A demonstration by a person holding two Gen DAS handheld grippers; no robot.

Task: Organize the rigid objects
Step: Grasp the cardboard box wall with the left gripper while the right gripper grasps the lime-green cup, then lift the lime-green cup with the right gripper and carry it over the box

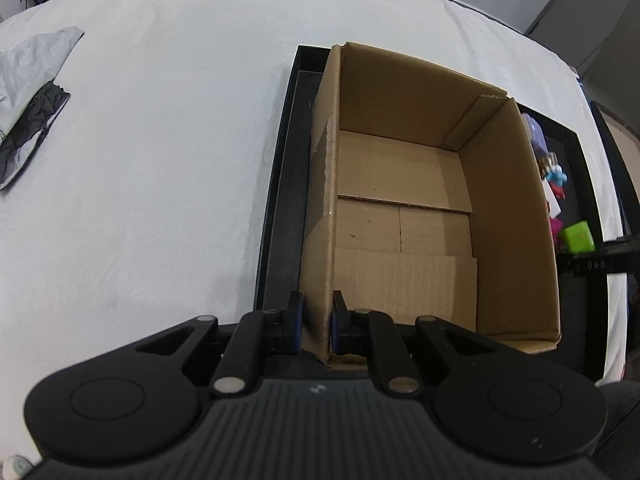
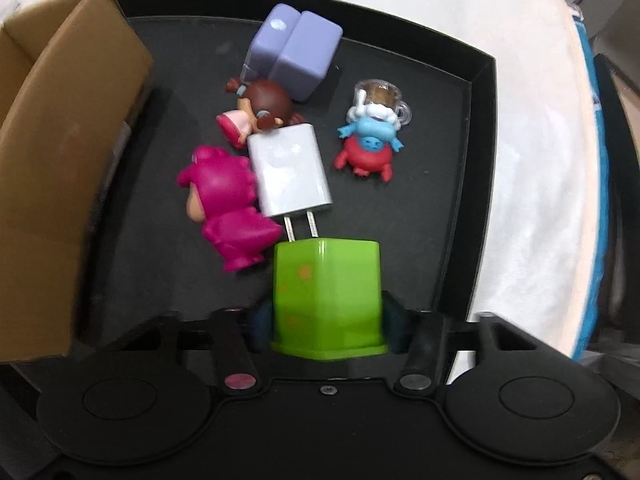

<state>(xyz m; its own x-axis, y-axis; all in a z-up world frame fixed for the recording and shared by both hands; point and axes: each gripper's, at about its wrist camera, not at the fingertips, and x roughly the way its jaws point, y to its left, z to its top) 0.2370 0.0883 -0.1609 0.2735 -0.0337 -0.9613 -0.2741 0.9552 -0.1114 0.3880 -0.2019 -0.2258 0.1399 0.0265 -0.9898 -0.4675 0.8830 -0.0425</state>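
An empty cardboard box [image 1: 404, 184] stands in a black tray [image 1: 280, 200]. My left gripper [image 1: 316, 322] is shut on the box's near left wall. My right gripper [image 2: 326, 328] is shut on a green cube [image 2: 326, 296], which also shows in the left wrist view [image 1: 578, 237]. Ahead of it in the tray [image 2: 464, 168] lie a white charger [image 2: 288, 172], a magenta figure [image 2: 228, 208], a brown-haired doll [image 2: 260, 110], a purple block [image 2: 296, 52], a red-and-blue figure [image 2: 368, 144] and a clear mini mug [image 2: 380, 94]. The box [image 2: 60, 184] stands to their left.
A white cloth [image 1: 160, 140] covers the table. A grey and black bag [image 1: 32, 100] lies at the far left. Clutter lines the table's back edge. A blue-edged item [image 2: 592, 200] sits right of the tray.
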